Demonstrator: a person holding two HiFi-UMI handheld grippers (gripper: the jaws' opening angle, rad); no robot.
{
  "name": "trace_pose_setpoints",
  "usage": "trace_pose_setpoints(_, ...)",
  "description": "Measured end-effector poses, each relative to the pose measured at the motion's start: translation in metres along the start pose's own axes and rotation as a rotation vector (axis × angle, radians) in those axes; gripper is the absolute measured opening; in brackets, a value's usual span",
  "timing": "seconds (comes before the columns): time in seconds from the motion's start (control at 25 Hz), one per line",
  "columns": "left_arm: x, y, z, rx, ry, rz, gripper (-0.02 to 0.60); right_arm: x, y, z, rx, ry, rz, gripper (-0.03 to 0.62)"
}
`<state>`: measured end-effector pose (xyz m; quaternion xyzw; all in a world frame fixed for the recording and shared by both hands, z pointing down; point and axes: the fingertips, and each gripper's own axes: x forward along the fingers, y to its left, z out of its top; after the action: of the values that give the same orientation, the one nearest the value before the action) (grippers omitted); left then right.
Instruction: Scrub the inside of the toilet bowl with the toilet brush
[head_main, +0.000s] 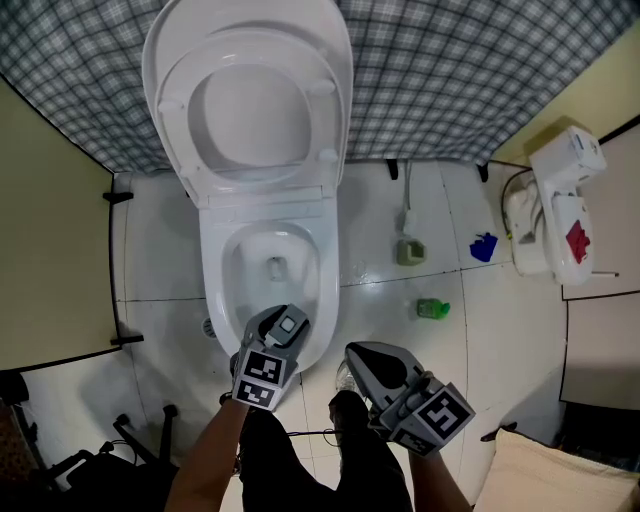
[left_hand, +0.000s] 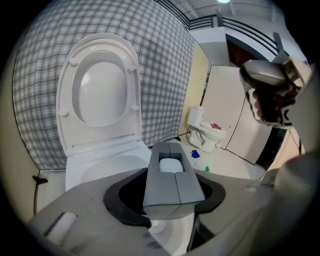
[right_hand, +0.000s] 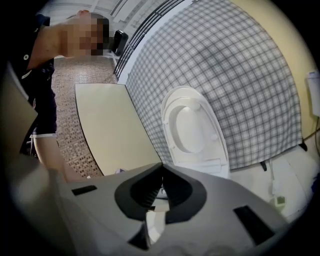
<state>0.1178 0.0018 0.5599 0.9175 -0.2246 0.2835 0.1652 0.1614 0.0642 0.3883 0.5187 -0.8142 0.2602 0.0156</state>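
Observation:
The white toilet (head_main: 215, 275) stands with seat and lid (head_main: 250, 100) raised, its bowl (head_main: 250, 262) open; the lid (left_hand: 100, 90) also shows in the left gripper view. My left gripper (head_main: 280, 335) hovers over the bowl's front rim, shut on a grey box-shaped piece with a white insert (left_hand: 175, 192), apparently the brush's handle. No bristle head is visible. In its own view the left gripper (left_hand: 172, 170) points at the bowl. My right gripper (head_main: 355, 352) hangs over the floor just right of the bowl, shut and empty; in its own view the right gripper (right_hand: 160, 170) has its jaws meeting.
A checked curtain (head_main: 480, 70) covers the back wall. Beige panels (head_main: 50, 250) stand to the left. On the floor to the right lie a hose fitting (head_main: 410, 250), a blue item (head_main: 483, 247) and a green item (head_main: 432, 309). A white fixture (head_main: 555, 210) stands beyond them. A person (right_hand: 45, 100) stands nearby.

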Motion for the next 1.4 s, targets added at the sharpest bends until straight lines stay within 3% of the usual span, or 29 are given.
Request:
trace_pose_setpoints(0.08, -0.017, -0.010, 0.001, -0.032, 0.013, -0.016, 0.215, 0.001, 0.000, 0.008, 0.012, -0.027, 0.001, 0.000)
trace_pose_setpoints(0.24, -0.033, -0.019, -0.015, -0.024, 0.053, 0.018, 0.216, 0.002, 0.003, 0.012, 0.004, -0.027, 0.018, 0.000)
trace_pose_setpoints(0.48, -0.016, 0.010, -0.016, -0.060, 0.020, 0.069, 0.213, 0.011, 0.005, 0.005, 0.002, -0.003, 0.034, 0.000)
trace_pose_setpoints(0.8, 0.030, 0.051, -0.021, 0.024, -0.002, 0.146, 0.215, 0.015, -0.006, -0.005, 0.005, 0.012, 0.028, 0.000)
trace_pose_setpoints(0.92, 0.045, 0.069, -0.031, 0.035, 0.029, 0.179, 0.215, 0.015, -0.013, -0.003, 0.003, 0.010, 0.014, 0.000)
trace_pose_setpoints(1.16, 0.013, 0.061, -0.030, 0.018, 0.037, 0.129, 0.212, 0.016, -0.011, -0.006, 0.020, 0.017, 0.012, 0.000)
trace_pose_setpoints(1.4, -0.050, 0.022, -0.029, 0.052, 0.088, 0.015, 0.205, 0.024, 0.001, 0.006, 0.013, 0.003, 0.045, 0.000)
